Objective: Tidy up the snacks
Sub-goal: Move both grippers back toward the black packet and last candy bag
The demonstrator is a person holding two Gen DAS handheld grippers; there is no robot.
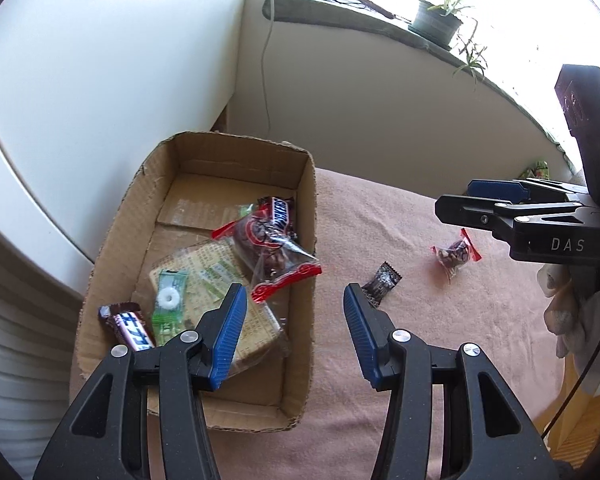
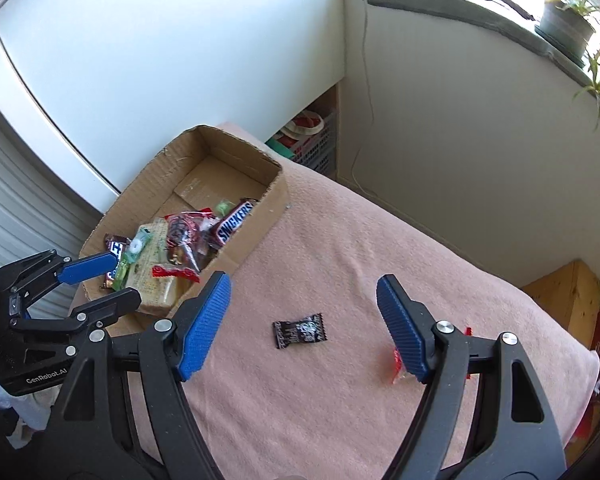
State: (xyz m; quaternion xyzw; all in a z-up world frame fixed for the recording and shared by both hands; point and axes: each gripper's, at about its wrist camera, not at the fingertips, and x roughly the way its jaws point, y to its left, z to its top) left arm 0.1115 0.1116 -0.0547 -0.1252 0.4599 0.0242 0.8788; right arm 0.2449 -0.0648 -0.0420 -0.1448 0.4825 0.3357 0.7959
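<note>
An open cardboard box (image 1: 309,208) (image 2: 262,222) stands at the left of a pink cloth (image 1: 420,340) (image 2: 340,240). Inside lie a Snickers bar (image 1: 278,216) (image 2: 236,222), red-edged nut packets (image 1: 278,258), a cracker pack (image 1: 204,276), a green mint candy (image 1: 168,300) and a dark bar (image 1: 130,328). A black candy (image 1: 382,280) (image 2: 300,330) and a red nut packet (image 1: 456,254) (image 2: 397,362) rest on the cloth. My left gripper (image 1: 294,292) (image 2: 126,278) hangs open over the box's right wall, holding nothing. My right gripper (image 2: 303,280) (image 1: 456,196) is open above the black candy.
A window sill with plant pots (image 1: 436,20) (image 2: 566,28) runs along the back wall, and a cable (image 1: 265,60) hangs down it. A basket (image 2: 312,140) sits in the corner behind the box. A wooden crate (image 2: 568,296) stands at the right. A gloved hand (image 1: 560,304) holds the right gripper.
</note>
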